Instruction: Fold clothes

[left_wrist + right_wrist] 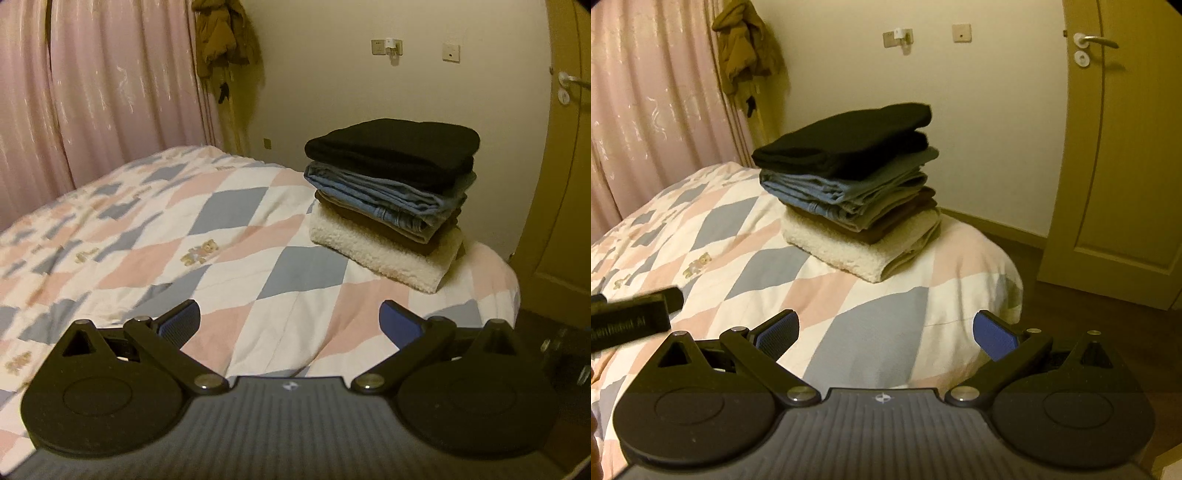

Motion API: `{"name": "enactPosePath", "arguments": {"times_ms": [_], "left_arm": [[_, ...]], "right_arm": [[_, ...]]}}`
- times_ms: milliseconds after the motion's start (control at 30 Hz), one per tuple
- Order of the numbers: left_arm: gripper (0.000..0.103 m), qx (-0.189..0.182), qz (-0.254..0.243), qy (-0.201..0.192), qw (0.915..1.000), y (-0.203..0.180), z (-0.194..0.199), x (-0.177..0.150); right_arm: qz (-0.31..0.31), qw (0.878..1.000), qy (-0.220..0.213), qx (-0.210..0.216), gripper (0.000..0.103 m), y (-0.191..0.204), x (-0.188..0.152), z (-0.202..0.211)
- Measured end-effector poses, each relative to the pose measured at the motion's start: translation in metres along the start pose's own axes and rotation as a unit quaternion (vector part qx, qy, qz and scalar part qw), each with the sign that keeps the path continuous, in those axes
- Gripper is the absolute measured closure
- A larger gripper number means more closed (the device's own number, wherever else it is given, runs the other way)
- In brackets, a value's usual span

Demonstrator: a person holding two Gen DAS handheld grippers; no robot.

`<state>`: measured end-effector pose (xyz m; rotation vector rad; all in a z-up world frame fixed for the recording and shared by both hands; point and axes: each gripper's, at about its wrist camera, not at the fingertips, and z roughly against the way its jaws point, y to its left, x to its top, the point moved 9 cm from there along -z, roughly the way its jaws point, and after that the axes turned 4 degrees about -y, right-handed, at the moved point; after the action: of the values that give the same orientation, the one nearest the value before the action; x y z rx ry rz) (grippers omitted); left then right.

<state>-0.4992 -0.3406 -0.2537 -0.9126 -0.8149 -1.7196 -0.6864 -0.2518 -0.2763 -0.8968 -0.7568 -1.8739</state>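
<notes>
Folded clothes stack (391, 192) (849, 184), black garment (393, 146) on top, resting on the quilted bed (221, 229) near its door-side corner, left gripper (290, 323) and right gripper (886, 330) short of the stack, jaws of both spread apart, empty

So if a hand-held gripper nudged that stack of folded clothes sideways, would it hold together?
Probably not as one block. The stack of folded clothes holds several separate soft layers, so upper ones would likely slide. The black garment on top overhangs slightly and would likely shift first. The fleecy bottom layer probably grips the quilt.
</notes>
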Motion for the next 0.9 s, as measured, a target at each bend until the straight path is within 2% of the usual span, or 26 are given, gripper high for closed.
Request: {"name": "enactPosePath", "arguments": {"times_ms": [167,633,900], "left_arm": [[0.001,0.018,-0.008,-0.008,0.9998,-0.011,0.026,-0.006],[0.001,-0.012,0.024,-0.013,0.9996,-0.025,0.080,-0.016],[0.001,-0.001,0.006,-0.032,0.9995,-0.030,0.104,-0.022]], "right_arm": [[-0.003,1.000,-0.003,0.007,0.000,-0.013,0.005,0.024],[0.003,1.000,-0.024,0.020,0.000,-0.035,0.006,0.064],[0.011,0.999,-0.038,0.025,0.000,-0.041,0.006,0.086]]}}
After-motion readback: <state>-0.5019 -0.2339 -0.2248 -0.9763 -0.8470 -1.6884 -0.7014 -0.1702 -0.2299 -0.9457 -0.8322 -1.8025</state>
